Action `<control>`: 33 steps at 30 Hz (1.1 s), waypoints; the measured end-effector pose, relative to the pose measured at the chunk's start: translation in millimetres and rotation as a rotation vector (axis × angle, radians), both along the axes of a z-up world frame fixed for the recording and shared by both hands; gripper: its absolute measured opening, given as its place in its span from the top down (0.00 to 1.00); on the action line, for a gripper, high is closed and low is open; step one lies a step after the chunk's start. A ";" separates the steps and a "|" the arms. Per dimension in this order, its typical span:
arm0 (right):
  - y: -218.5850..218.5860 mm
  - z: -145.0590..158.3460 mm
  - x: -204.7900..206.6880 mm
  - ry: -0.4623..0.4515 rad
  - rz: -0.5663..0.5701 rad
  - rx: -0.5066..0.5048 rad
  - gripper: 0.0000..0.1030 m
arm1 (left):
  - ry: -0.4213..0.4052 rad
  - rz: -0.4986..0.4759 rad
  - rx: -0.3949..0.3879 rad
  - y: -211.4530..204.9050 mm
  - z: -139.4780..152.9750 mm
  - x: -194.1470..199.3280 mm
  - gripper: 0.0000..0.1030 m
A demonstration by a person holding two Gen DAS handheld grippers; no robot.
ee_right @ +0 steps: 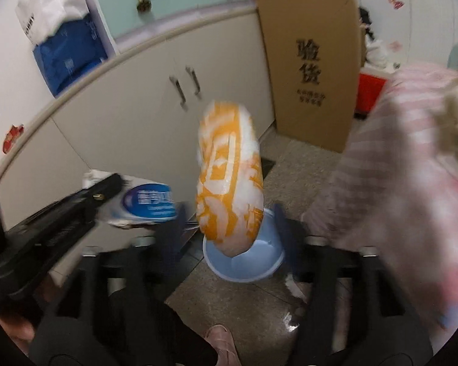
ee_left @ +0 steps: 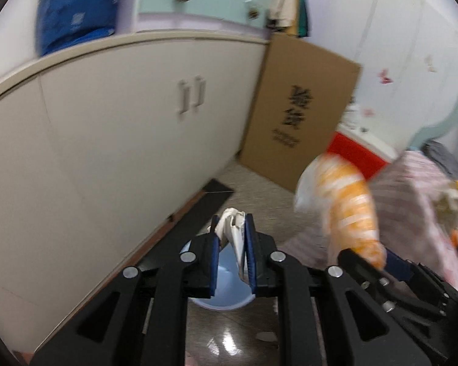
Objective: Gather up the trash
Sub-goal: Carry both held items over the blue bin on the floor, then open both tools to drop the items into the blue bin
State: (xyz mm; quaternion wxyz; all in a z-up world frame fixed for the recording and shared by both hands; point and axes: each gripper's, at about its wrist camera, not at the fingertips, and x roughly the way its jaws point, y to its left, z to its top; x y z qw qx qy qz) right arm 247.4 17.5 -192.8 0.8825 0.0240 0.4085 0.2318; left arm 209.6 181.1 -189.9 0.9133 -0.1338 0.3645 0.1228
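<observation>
My left gripper (ee_left: 232, 244) is shut on a crumpled white wrapper (ee_left: 233, 231), which the right wrist view shows to have a blue label (ee_right: 151, 202). It hangs just over a light blue bin (ee_left: 219, 300) on the floor. My right gripper (ee_right: 230, 225) stands open, its blurred fingers (ee_right: 180, 225) wide apart on either side of an orange-and-white plastic bag (ee_right: 229, 177). The pads do not touch the bag, which is upright in the air over the bin (ee_right: 244, 265). In the left wrist view the same bag (ee_left: 348, 207) is to the right, above the right gripper (ee_left: 375, 259).
A beige cabinet (ee_left: 122, 140) with two handles runs along the left. A tall cardboard box (ee_right: 314, 67) leans in the corner, with a red box (ee_left: 357, 155) beside it. Pink striped bedding (ee_right: 397, 183) crowds the right. A person's slipper (ee_right: 221, 344) is on the floor below.
</observation>
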 end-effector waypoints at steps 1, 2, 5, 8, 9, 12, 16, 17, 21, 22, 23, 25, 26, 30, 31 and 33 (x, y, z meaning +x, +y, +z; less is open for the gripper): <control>4.1 -8.1 5.4 0.013 0.003 -0.003 0.32 | 0.013 0.017 0.006 6.6 -6.5 5.0 0.86; 9.0 -20.1 13.8 0.045 0.005 -0.008 0.31 | 0.026 0.029 0.010 11.8 -11.6 7.9 0.86; 16.7 -42.4 21.8 0.092 0.005 -0.037 0.21 | 0.074 0.054 0.009 26.4 -29.3 19.6 0.86; 19.7 -52.3 19.8 0.112 0.014 -0.039 0.15 | 0.108 0.051 0.016 28.9 -41.8 25.3 0.85; 20.1 -54.5 18.8 0.114 0.015 -0.049 0.15 | 0.117 0.049 0.018 27.0 -45.3 25.2 0.85; 20.5 -57.4 18.8 0.111 0.011 -0.082 0.12 | 0.139 0.040 0.017 25.8 -53.8 31.0 0.85; 19.8 -59.5 20.5 0.082 -0.016 -0.135 0.12 | 0.154 0.031 0.024 21.2 -61.2 36.6 0.85; 18.6 -59.3 22.0 0.073 -0.020 -0.150 0.12 | 0.157 0.030 0.024 20.6 -62.7 38.8 0.85; 13.8 -56.5 22.9 0.039 -0.043 -0.184 0.12 | 0.159 0.027 0.039 16.2 -65.5 50.2 0.85; 12.6 -55.9 23.2 0.032 -0.046 -0.188 0.12 | 0.157 0.033 0.048 14.7 -65.2 52.8 0.85; 10.9 -54.2 23.8 0.016 -0.053 -0.198 0.12 | 0.155 0.038 0.055 13.4 -64.7 55.6 0.85; 9.6 -52.5 24.2 0.002 -0.061 -0.203 0.12 | 0.141 0.043 0.056 12.8 -63.3 59.3 0.84; 9.1 -51.5 24.2 -0.003 -0.063 -0.205 0.12 | 0.130 0.054 0.059 12.7 -61.6 62.4 0.81; 9.0 -50.1 25.1 -0.005 -0.068 -0.207 0.12 | 0.090 0.082 0.062 14.6 -57.4 67.5 0.49; 8.9 -49.8 25.3 -0.002 -0.067 -0.206 0.12 | 0.092 0.078 0.064 14.3 -57.1 68.4 0.34; 10.4 -48.1 23.8 -0.001 -0.064 -0.200 0.12 | 0.088 0.073 0.083 12.9 -56.3 66.2 0.34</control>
